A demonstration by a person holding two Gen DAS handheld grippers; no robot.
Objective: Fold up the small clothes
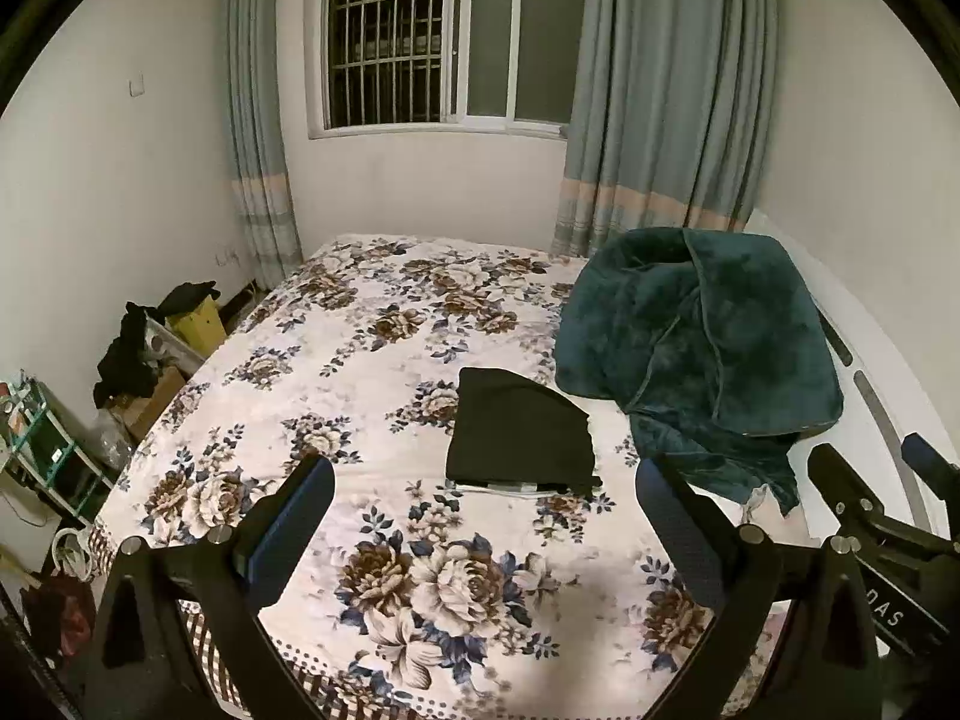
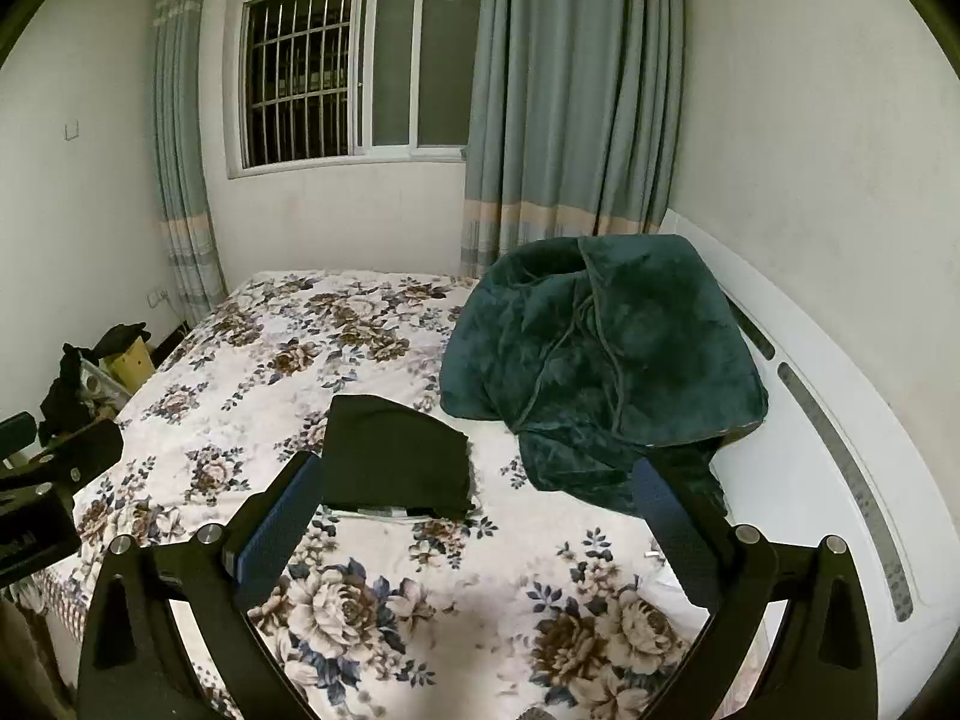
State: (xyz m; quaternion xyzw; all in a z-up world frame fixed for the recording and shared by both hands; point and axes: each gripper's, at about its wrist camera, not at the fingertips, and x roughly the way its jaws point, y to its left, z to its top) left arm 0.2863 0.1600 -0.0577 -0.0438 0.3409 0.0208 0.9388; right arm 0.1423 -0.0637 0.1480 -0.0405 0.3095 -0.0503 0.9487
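left gripper [image 1: 486,510] and right gripper [image 2: 480,510] both spread wide, holding nothing, hovering over the flowered bed [image 1: 372,372]. folded black garment [image 1: 521,433] lying flat mid-bed, just beside a heaped green blanket [image 1: 702,336] by the headboard [image 2: 828,456]. boxes [image 1: 150,396] with dark clothes [image 1: 129,354] piled on them at the bed's left edge. bare sheet near and left of the garment.

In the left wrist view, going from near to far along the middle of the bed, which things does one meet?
Left gripper → folded black garment → floral bedsheet → wall under the window → barred window.
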